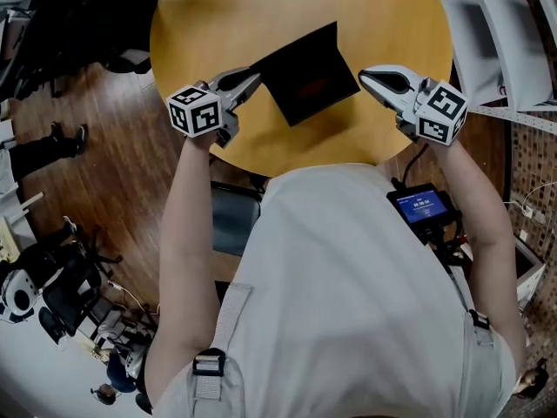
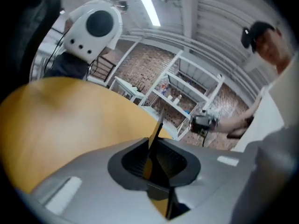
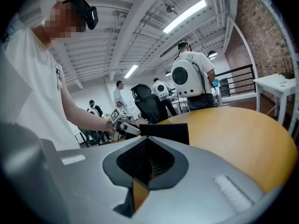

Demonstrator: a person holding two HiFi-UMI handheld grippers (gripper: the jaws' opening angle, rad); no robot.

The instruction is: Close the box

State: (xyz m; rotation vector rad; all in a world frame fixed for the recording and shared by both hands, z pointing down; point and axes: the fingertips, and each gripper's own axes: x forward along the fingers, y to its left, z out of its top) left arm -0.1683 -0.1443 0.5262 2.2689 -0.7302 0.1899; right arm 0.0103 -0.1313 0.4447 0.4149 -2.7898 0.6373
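The left gripper [image 1: 252,80] is clamping the left edge of the black box [image 1: 309,81] on the round table [image 1: 209,24], while the right gripper [image 1: 365,76] is hovering closed and empty just right of it.

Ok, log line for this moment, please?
left gripper: shut on lid edge | right gripper: shut, empty, clear of lid | lid: raised, not closed

Left forearm [image 1: 187,225] and right forearm [image 1: 483,207] extended forward, converging.
Left hand-held gripper [image 1: 251,81] pinches thin black box lid [image 1: 305,72] edge; right hand-held gripper [image 1: 365,77] jaws together, empty.
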